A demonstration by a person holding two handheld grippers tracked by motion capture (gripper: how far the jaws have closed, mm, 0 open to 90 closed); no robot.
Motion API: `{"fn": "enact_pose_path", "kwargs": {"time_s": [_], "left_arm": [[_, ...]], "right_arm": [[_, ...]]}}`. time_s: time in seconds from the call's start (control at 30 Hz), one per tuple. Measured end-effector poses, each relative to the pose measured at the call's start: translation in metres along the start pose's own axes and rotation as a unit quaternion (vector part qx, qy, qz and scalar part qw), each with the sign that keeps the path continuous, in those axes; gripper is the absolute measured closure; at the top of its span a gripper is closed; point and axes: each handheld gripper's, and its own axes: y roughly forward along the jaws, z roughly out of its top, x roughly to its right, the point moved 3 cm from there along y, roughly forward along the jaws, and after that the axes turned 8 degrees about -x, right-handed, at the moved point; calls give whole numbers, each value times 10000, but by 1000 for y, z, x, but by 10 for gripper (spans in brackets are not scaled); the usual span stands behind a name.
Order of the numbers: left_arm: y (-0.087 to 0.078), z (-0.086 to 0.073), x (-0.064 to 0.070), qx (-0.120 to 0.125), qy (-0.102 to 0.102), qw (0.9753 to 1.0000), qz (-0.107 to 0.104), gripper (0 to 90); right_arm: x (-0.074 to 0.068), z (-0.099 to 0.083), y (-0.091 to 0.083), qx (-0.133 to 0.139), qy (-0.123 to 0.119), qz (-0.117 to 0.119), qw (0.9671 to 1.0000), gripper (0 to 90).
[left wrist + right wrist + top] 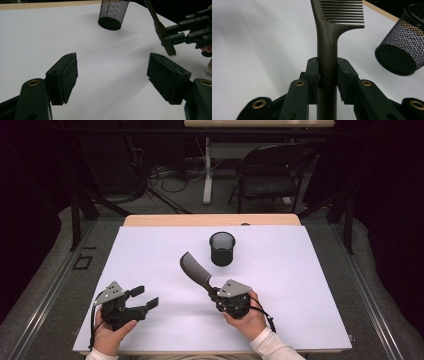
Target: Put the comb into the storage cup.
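The right gripper (212, 293) holds a dark comb (194, 268) by its handle: in the right gripper view the two jaws press on both sides of the handle (326, 62), and the comb's toothed part rises straight ahead of the jaws, with the teeth (344, 13) pointing to the right in that view. In the high view the comb goes up and to the left from this gripper, above the white table cover (300, 285). A black mesh cup (222, 248) stands upright on the cover, a little beyond the comb's far end and to its right, not touching it; in the right gripper view the cup (402, 45) is ahead and to the right of the jaws. The left gripper (145, 297) is wide open with nothing between its jaws, and it is well apart from the comb, which is to its right. From the left gripper view the cup (113, 13) is far ahead.
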Motion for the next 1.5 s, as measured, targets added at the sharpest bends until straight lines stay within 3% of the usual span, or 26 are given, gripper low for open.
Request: {"fn": "enact_pose_path", "kwargs": {"time_s": [0.23, 0.83, 1.0, 1.2, 1.5], "left_arm": [[0, 13, -1, 3, -99, 9999, -61, 260], [-3, 52, 11, 301, -63, 9994, -130, 329], [-2, 60, 15, 331, -25, 9993, -195, 353], [2, 70, 19, 350, -125, 9986, -377, 402], [7, 81, 25, 355, -174, 9987, -322, 429]], "right_arm": [[1, 1, -1, 54, 15, -28, 10000, 727], [1, 1, -3, 115, -3, -86, 9999, 727], [0, 1, -3, 110, -48, -114, 9999, 727], [0, 1, -3, 170, -75, -155, 9997, 727], [-1, 2, -5, 241, -90, -200, 9995, 727]]}}
